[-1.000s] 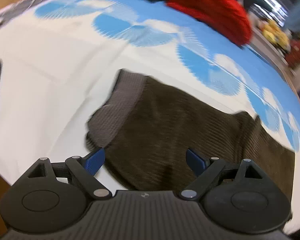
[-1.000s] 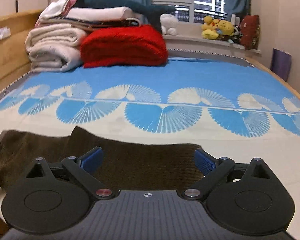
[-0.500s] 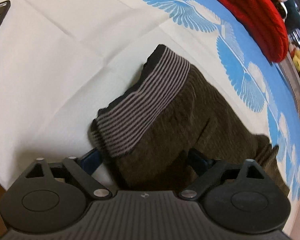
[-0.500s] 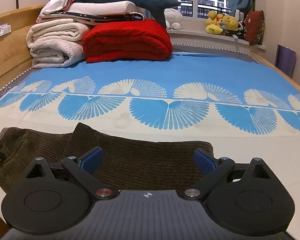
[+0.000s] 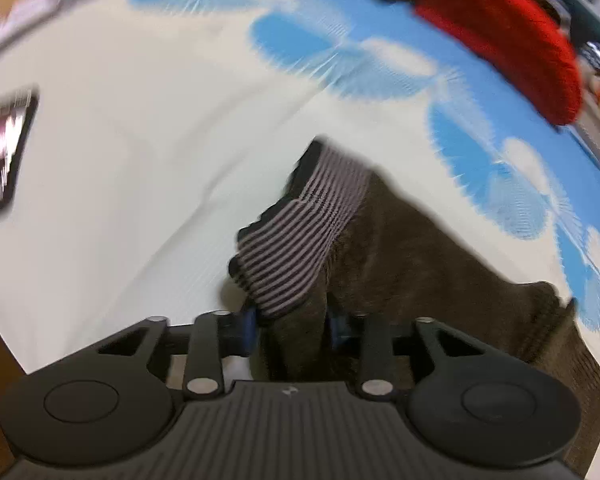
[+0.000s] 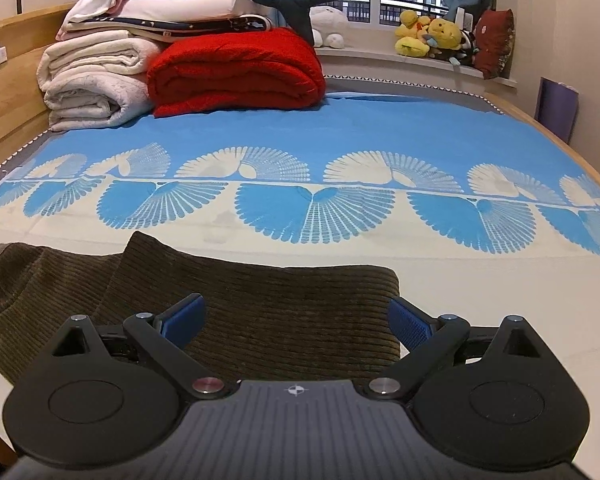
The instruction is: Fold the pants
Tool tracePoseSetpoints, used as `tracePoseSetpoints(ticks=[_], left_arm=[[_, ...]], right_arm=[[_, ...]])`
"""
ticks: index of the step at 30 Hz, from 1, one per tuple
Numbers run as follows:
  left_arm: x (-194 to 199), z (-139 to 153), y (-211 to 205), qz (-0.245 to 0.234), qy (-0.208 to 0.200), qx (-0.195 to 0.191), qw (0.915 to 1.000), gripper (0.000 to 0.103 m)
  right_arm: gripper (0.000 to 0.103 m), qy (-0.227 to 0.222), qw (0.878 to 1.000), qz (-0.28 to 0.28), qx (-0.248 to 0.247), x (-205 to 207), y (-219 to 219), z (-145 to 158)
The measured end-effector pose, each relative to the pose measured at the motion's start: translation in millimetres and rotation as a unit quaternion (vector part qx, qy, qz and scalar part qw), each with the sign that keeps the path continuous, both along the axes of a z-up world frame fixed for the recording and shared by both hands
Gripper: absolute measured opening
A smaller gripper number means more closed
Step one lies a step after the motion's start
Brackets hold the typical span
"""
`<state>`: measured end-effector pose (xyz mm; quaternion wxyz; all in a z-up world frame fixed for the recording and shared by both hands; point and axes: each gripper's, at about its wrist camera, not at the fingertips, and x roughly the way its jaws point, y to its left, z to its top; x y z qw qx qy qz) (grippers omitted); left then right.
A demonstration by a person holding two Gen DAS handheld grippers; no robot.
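Note:
Dark brown corduroy pants (image 5: 420,248) with a grey striped waistband (image 5: 300,236) lie on the bed. My left gripper (image 5: 292,326) is shut on the pants just below the waistband, and the cloth bunches between its blue pads. In the right wrist view the folded pants (image 6: 268,300) lie flat in front of me. My right gripper (image 6: 296,320) is open and empty, low over the near edge of the pants, with a pad on either side of the cloth.
The bed sheet (image 6: 340,140) is blue and cream with fan prints. A red blanket (image 6: 236,72) and a white stack of bedding (image 6: 96,80) stand at the far end. Plush toys (image 6: 432,36) sit on the window sill. A phone (image 5: 4,156) lies at the left.
My left gripper has closed on the pants at the waistband and the view has swung. My right gripper has stayed open and crept slightly forward over the pants.

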<state>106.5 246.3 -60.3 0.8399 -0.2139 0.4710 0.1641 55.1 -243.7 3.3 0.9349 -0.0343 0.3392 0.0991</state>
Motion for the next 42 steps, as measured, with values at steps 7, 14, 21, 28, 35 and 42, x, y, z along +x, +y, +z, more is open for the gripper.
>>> tracePoseSetpoints(ticks=[7,14,21,28,35,42], left_arm=[[-0.1,84.5,-93.3,-0.111,-0.113,0.067,0.9851,0.029],[-21.8,124.8,-238.0,-0.338,-0.222,-0.008,0.9147,0.027],[-22.8,105.6,-325.4,-0.487,-0.200,-0.110,0.8427,0.062],[24.4,71.4,-275.4,-0.346,-0.102,-0.073,0.9297,0.062],[20.6,21.7,-264.2,-0.358,0.021,0.032,0.9329,0.062],[9.4,27.5,-236.8,-0.350,0.017,0.044,0.9354,0.062]], right_arm=[[0.097,0.010,1.000,-0.002,0.001,-2.1,-4.0,-0.2],[0.094,0.049,0.997,-0.043,0.036,-0.8,-37.1,-5.2],[0.091,0.127,0.971,-0.118,0.164,1.8,-100.4,-21.6],[0.091,0.169,0.949,-0.137,0.229,7.9,-117.5,-38.4],[0.098,0.227,0.940,-0.093,0.237,25.5,-77.4,-56.4],[0.100,0.287,0.933,-0.091,0.199,39.5,-29.8,-83.1]])
